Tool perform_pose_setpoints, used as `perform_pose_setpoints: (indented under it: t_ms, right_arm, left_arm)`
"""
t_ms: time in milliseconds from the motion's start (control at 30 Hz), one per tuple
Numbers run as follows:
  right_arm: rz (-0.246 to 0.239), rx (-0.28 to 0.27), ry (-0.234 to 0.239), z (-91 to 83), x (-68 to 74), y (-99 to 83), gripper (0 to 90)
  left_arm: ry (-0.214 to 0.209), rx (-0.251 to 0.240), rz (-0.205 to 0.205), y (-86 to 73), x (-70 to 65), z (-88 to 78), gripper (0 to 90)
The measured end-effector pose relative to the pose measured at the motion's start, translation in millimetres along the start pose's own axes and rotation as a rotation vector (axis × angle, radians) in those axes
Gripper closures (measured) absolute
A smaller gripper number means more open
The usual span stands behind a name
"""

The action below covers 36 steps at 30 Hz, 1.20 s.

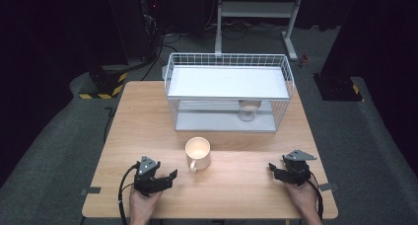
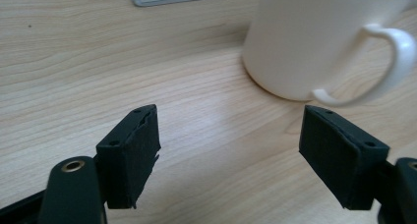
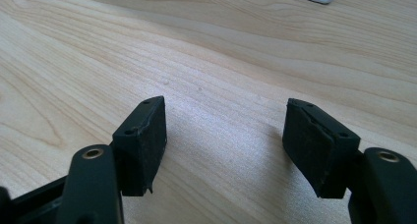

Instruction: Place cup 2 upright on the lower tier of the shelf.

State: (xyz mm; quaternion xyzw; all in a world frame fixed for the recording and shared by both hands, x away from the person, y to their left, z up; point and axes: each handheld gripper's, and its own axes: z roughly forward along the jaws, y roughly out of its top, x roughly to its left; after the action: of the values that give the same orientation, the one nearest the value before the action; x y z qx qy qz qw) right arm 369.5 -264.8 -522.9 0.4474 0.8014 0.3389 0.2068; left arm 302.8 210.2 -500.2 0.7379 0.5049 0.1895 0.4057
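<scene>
A white mug [image 1: 197, 154] stands upright on the wooden desk [image 1: 148, 131], just in front of the white wire rack [image 1: 229, 89], with its handle turned toward the person. The left tongs [image 1: 172, 175] sit just to the mug's near left, apart from it; the left gripper view shows the jaws spread wide with only bare desk between them and the mug's handle close beyond the right jaw. The right tongs [image 1: 271, 167] rest well to the mug's right, jaws likewise apart and holding nothing. A second, glass cup [image 1: 248, 110] stands inside the rack's lower level, behind the mug.
</scene>
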Motion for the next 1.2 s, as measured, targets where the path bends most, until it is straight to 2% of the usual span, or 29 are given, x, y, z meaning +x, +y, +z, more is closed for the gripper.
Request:
perform_pose_setpoints:
  t_ms: [333,433,700,833,1067,1200]
  right_arm:
    - [0.000,0.001,-0.001,0.0,-0.2,-0.1,33.2]
    - [-0.001,0.000,-0.001,0.0,0.0,0.0,33.2]
    - [-0.003,0.000,-0.001,0.1,-0.3,-0.1,33.2]
    - [0.000,0.001,-0.001,0.0,-0.2,-0.1,33.1]
    - [-0.002,0.000,-0.006,-0.2,0.7,-0.2,33.1]
    - [-0.005,0.000,-0.008,-0.4,1.0,-0.2,33.1]
  left_arm:
    - [-0.034,0.002,0.067,6.8,-28.0,-4.6,22.7]
    - [-0.058,-0.007,0.066,9.7,-35.2,-4.5,20.1]
    - [-0.070,-0.008,0.088,21.8,-46.0,3.5,15.1]
    - [-0.089,-0.006,0.092,28.4,-49.9,9.5,13.5]
    - [-0.072,0.015,0.100,38.7,-54.7,22.3,9.9]
    - [-0.049,0.016,0.108,44.4,-55.8,27.0,9.4]
